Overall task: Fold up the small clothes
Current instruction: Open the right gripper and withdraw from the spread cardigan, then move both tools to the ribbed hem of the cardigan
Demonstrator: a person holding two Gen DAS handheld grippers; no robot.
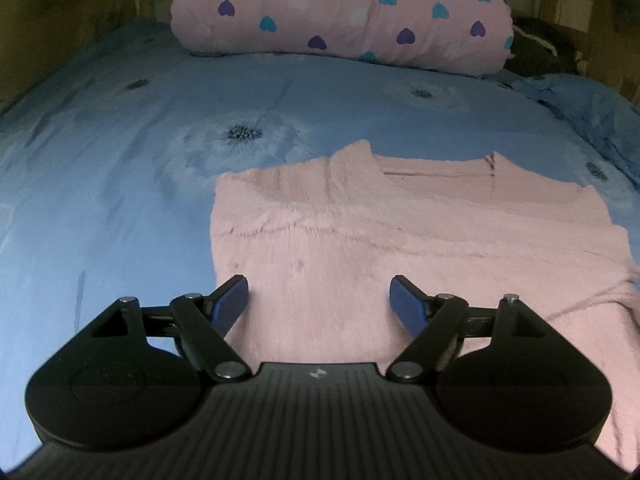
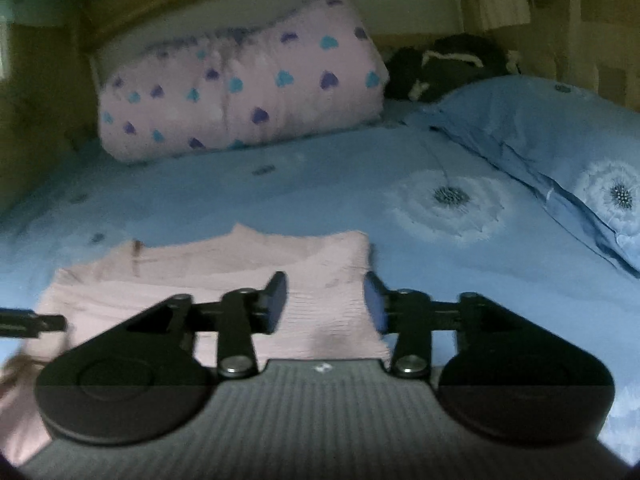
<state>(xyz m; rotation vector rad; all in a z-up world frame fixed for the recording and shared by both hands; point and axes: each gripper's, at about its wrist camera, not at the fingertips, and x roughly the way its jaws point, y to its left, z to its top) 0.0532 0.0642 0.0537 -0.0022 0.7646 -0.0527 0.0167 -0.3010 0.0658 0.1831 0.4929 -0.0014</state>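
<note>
Surface: blue bedsheet (image 1: 120,208) with dandelion print covers the bed.
Left gripper (image 1: 319,300): jaws wide apart, nothing between them, above the pink garment (image 1: 360,232).
Right gripper (image 2: 326,300): jaws partly apart, gripping nothing, over the garment's right edge.
Garment: lying flat, partly folded.
Beyond: heart-print quilt roll (image 1: 340,12); blue pillow (image 2: 560,152) ahead, to the right.

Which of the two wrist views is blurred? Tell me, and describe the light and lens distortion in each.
Right wrist view: motion-blurred throughout, the heart-print quilt and right gripper soft-edged. Left wrist view: sharp, the pink sweater showing its knit texture and the left gripper crisp. Both: dim warm room light, dark corners, and fisheye bending of the blue bedsheet.
</note>
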